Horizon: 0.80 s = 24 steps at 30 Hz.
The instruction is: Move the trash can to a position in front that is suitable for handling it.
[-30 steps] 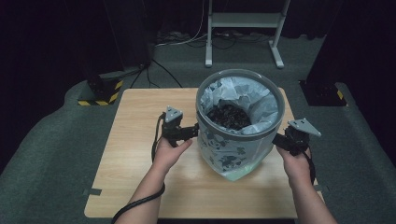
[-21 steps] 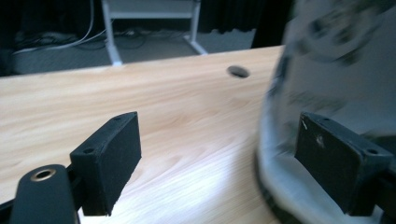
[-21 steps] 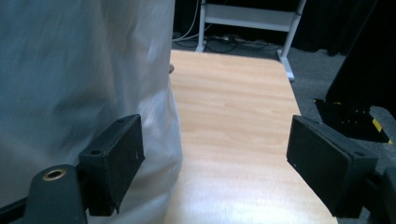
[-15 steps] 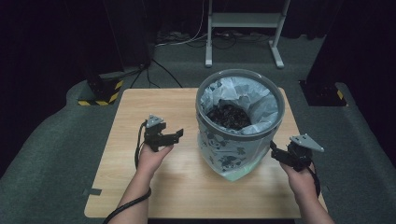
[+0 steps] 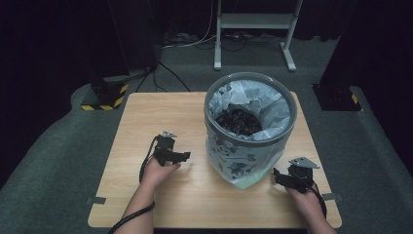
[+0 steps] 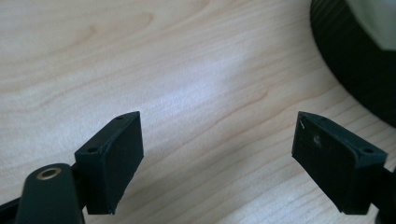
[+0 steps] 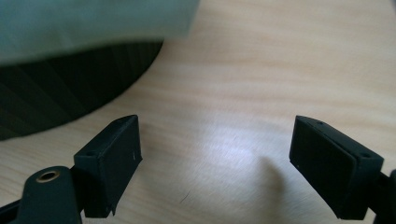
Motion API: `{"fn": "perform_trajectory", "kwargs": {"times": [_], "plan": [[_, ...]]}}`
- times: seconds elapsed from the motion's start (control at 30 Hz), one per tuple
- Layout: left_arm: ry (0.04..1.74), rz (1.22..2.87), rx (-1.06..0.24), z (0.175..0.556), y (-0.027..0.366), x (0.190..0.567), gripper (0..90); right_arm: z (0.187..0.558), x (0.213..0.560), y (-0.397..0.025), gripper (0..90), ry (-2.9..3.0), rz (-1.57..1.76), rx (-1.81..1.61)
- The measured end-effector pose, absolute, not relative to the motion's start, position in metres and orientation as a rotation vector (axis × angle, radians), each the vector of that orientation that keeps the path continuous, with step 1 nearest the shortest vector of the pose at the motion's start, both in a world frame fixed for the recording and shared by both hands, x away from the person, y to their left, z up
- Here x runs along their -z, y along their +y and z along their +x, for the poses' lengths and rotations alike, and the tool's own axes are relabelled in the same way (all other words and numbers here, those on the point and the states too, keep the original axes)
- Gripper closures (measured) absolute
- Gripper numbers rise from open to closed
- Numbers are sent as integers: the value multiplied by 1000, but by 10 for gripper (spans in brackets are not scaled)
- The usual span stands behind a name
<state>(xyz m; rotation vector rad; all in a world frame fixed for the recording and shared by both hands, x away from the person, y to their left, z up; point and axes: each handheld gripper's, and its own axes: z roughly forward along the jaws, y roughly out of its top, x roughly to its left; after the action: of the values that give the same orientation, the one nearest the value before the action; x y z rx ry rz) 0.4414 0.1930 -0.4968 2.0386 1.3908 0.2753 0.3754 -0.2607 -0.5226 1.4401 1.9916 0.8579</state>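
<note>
A grey bin (image 5: pixel 249 127) lined with a pale patterned bag stands on the wooden table (image 5: pixel 160 112), right of the middle, with dark scraps inside. My left gripper (image 5: pixel 186 156) rests low on the table to the bin's left, open and empty. My right gripper (image 5: pixel 275 176) sits by the bin's lower right, open and empty too. In the left gripper view the jaws stand wide apart over bare wood, and the bin's dark base (image 6: pixel 355 65) curves in at the upper right. The right gripper view has the bin's base (image 7: pixel 70 88) and the bag's hem (image 7: pixel 93 23) at the upper left.
Beyond the table lie a grey carpeted floor, cables, a white metal stand (image 5: pixel 253 29) and yellow-black striped blocks (image 5: pixel 104 100). Tape tabs (image 5: pixel 97 200) mark the table's front corners. Bare wood lies left of the bin and along the front edge.
Both grippers let go of the bin's sides and drew back toward the table's front edge, dropping lower. The bin has stayed in place.
</note>
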Motion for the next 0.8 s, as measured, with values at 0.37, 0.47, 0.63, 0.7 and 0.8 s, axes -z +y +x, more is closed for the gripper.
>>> {"fn": "perform_trajectory", "kwargs": {"times": [0.37,0.47,0.63,0.7,0.8], "plan": [[1565,2240,-221,441,183,496,162,375,524,-255,149,2011,1483,-861],[1611,2309,-211,440,180,495,153,374,525,-255,150,2021,1470,-864],[1704,2394,-153,441,180,492,152,374,525,-252,147,2050,1452,-879],[1744,2411,-118,443,184,491,150,374,525,-252,143,2053,1456,-880],[1843,2373,-59,445,193,490,156,376,525,-252,141,2061,1448,-883]]}}
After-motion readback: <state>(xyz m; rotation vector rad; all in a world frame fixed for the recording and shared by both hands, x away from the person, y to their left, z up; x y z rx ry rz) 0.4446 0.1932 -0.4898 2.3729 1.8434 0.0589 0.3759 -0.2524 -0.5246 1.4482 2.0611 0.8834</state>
